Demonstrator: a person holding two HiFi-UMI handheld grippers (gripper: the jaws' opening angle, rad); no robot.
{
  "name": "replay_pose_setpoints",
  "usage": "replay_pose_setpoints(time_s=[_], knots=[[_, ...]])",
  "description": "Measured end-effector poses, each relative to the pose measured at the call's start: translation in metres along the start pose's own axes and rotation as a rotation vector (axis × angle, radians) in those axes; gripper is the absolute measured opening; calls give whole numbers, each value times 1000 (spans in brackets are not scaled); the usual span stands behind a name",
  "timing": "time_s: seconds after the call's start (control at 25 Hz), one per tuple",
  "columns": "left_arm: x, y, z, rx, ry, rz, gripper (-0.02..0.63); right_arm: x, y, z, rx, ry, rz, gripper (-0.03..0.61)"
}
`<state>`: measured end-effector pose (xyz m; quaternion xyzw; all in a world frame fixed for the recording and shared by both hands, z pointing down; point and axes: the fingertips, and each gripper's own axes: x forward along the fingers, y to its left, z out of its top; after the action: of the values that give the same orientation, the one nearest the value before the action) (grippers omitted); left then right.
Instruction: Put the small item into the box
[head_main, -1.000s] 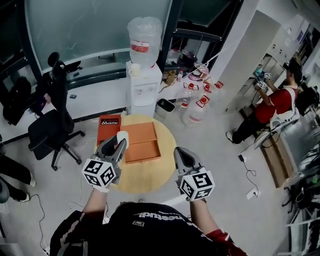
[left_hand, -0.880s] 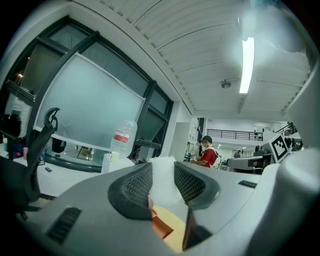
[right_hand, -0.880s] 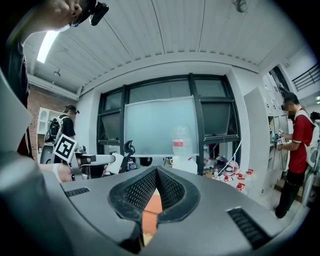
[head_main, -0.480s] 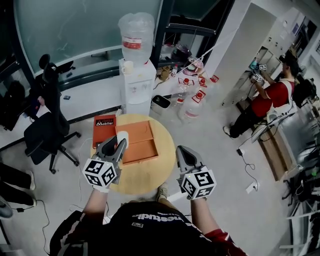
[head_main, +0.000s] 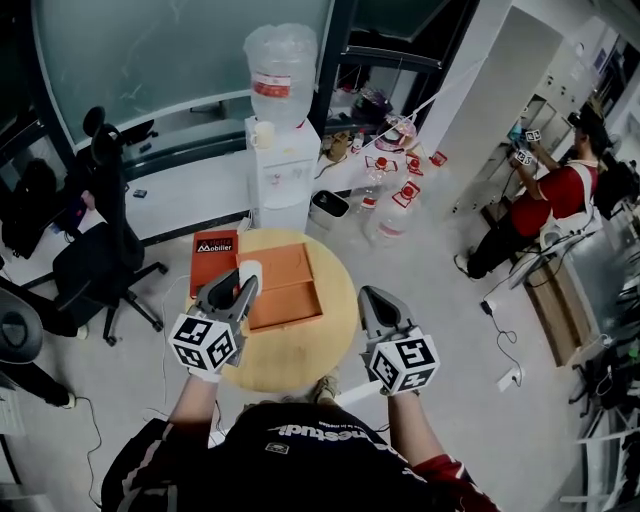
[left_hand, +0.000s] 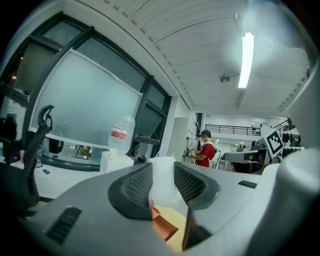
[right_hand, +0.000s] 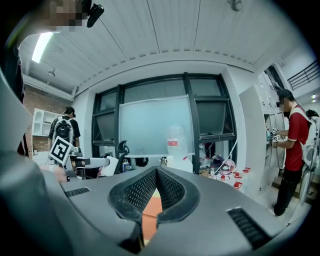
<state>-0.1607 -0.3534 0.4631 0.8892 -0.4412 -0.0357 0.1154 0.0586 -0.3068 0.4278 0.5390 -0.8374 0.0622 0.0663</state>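
Observation:
An open orange box (head_main: 287, 288) lies on a round wooden table (head_main: 300, 350), with its red lid (head_main: 214, 257) beside it on the left. My left gripper (head_main: 244, 283) is shut on a small white padded packet (head_main: 250, 270) and hovers over the box's left edge. In the left gripper view the packet (left_hand: 162, 186) fills the gap between the pads (left_hand: 138, 184), and the orange box (left_hand: 164, 228) shows below. My right gripper (head_main: 371, 297) hangs over the table's right edge, shut and holding nothing. In the right gripper view its fingertips (right_hand: 156, 170) meet.
A water dispenser (head_main: 284, 165) stands behind the table, with a bin (head_main: 327, 211) and several water bottles (head_main: 393, 208) on the floor to its right. An office chair (head_main: 96, 255) is at the left. A person in red (head_main: 553, 208) works at the far right.
The head view has shifted slightly. Both grippers have stayed almost where they were, and the left one still holds the white packet.

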Motion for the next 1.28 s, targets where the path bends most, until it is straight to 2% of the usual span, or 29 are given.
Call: replay_pose_setpoints(time_s=[0.56, 0.84, 1.0, 1.28], knots=[[47, -4, -33, 32, 89, -88, 146, -5, -30, -23, 67, 37, -63, 26], [75, -11, -55, 38, 138, -121, 146, -12, -50, -22, 71, 34, -101, 26], [87, -18, -74, 11, 170, -148, 146, -19, -58, -26, 78, 41, -119, 26], [114, -18, -111, 23, 245, -170, 146, -14, -70, -30, 88, 56, -120, 26]])
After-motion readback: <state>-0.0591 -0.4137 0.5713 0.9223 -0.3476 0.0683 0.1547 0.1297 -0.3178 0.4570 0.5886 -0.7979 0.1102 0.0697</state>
